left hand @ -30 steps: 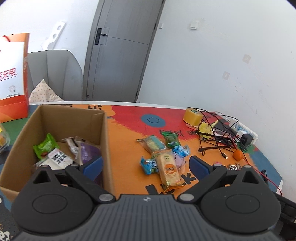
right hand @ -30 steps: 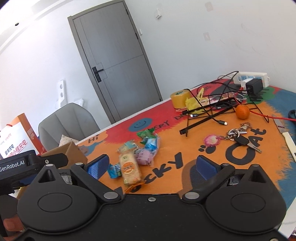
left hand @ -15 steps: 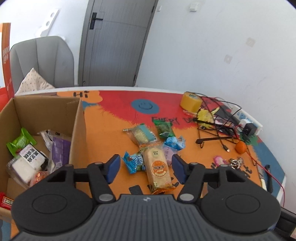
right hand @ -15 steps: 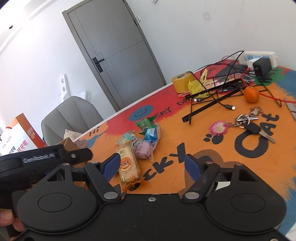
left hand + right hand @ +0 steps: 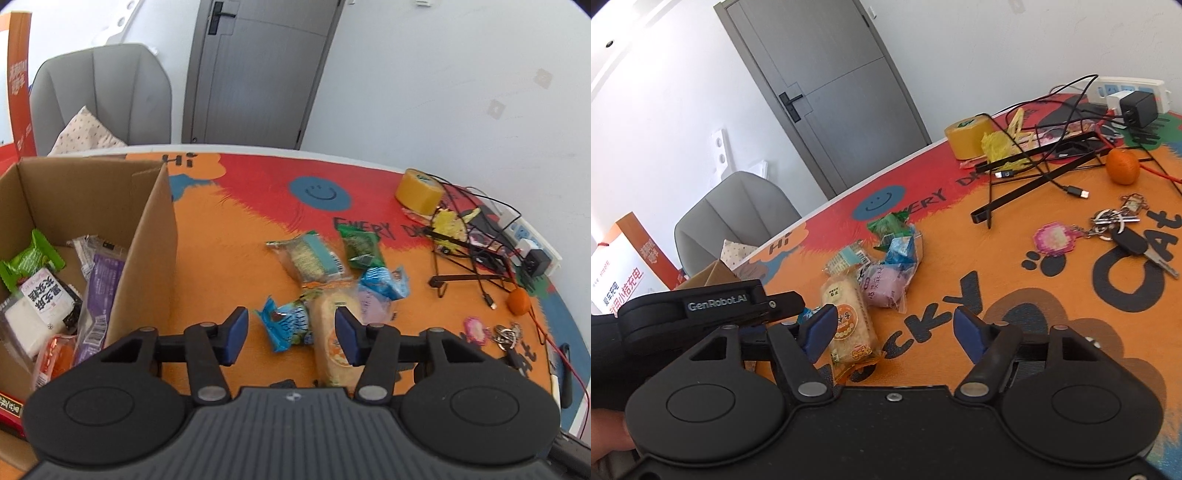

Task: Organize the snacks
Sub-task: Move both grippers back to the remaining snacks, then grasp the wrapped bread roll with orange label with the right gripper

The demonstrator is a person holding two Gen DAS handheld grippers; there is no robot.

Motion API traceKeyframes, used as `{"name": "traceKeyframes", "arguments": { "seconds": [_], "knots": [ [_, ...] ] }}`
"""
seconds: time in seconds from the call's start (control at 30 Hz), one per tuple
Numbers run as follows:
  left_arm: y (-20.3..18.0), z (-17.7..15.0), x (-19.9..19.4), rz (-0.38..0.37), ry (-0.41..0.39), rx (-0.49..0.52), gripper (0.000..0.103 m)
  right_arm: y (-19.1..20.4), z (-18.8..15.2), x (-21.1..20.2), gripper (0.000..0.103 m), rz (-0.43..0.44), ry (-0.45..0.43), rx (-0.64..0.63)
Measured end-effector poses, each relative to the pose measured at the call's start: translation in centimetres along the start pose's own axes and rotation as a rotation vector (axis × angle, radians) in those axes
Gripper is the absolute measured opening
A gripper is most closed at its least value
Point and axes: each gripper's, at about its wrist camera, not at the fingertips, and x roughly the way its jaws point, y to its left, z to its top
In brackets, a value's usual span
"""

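Note:
Several wrapped snacks lie in a loose pile on the orange mat. My left gripper [image 5: 290, 334] is open and low over the pile, with a small blue packet [image 5: 286, 325] between its fingers and a long yellow rice-cracker pack [image 5: 332, 343] by its right finger. A cardboard box [image 5: 147, 240] at the left holds several snacks. My right gripper [image 5: 894, 332] is open and empty, with the yellow pack [image 5: 849, 321] by its left finger and a purple packet [image 5: 884, 286] just beyond. The left gripper's body [image 5: 701, 306] shows at the left of the right wrist view.
A tape roll [image 5: 419, 192], tangled cables with a black wire stand [image 5: 469, 273], a power strip [image 5: 1126, 92], an orange fruit [image 5: 1123, 166] and keys [image 5: 1126, 232] lie to the right. A grey chair [image 5: 103, 96] and an orange paper bag [image 5: 624, 266] stand behind the table.
My left gripper moved right from over the box to the snack pile and its fingers narrowed. My right gripper moved forward toward the pile and its fingers also narrowed.

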Motion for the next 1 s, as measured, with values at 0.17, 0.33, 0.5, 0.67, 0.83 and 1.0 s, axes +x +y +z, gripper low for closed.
{"name": "traceKeyframes", "arguments": {
  "seconds": [0.17,0.33,0.5,0.67,0.83,1.0],
  "knots": [
    [0.4,0.0,0.3,0.012,-0.002,0.005,0.048,0.5,-0.1,1.4,0.069,0.011,0.027,-0.004],
    [1.2,0.2,0.6,0.038,0.0,-0.001,0.048,1.5,-0.4,2.6,0.069,0.016,0.045,-0.03],
    [2.2,0.4,0.9,0.041,0.008,-0.033,0.048,2.6,-0.6,3.7,0.07,0.019,0.064,-0.07],
    [2.8,0.6,1.2,0.029,0.001,-0.075,0.048,3.6,-0.7,5.1,0.07,0.019,0.091,-0.103],
    [2.8,0.6,1.8,0.027,0.016,-0.088,0.048,4.0,-1.0,6.4,0.05,-0.011,0.107,-0.132],
    [2.4,0.6,2.5,0.029,0.02,-0.094,0.052,3.3,-0.7,6.2,0.036,-0.004,0.11,-0.102]
  ]
}}
